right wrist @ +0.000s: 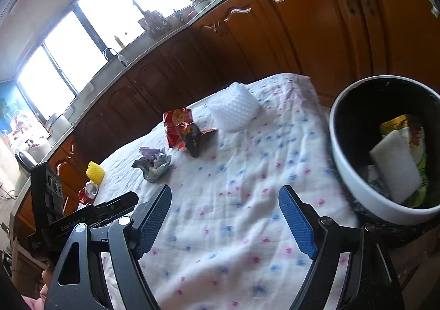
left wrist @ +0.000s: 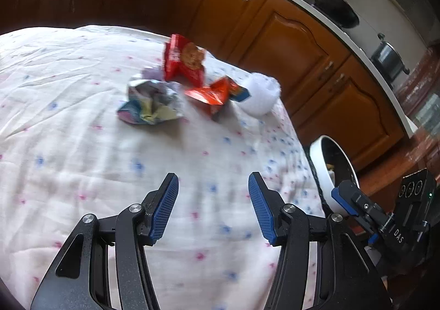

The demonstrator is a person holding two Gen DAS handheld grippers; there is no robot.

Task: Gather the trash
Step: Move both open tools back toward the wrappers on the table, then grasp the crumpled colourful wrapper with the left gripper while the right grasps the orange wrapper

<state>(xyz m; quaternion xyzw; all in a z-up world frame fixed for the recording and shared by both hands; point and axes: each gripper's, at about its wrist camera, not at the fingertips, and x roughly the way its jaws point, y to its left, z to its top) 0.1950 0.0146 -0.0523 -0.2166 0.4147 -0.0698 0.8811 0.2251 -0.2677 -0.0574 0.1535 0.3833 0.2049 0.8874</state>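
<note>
In my left wrist view the red snack wrapper (left wrist: 183,58) at upper centre is smeared, so I cannot read its print. The white bin (left wrist: 324,169) at the right edge sits half behind the right gripper (left wrist: 357,205), and its contents are mostly hidden. In my right wrist view the bin (right wrist: 365,189) is cut off by the right edge. The crushed can (right wrist: 88,192) at lower left is partly hidden behind the left gripper (right wrist: 90,213). The jars (right wrist: 156,21) by the window are too small to tell.
</note>
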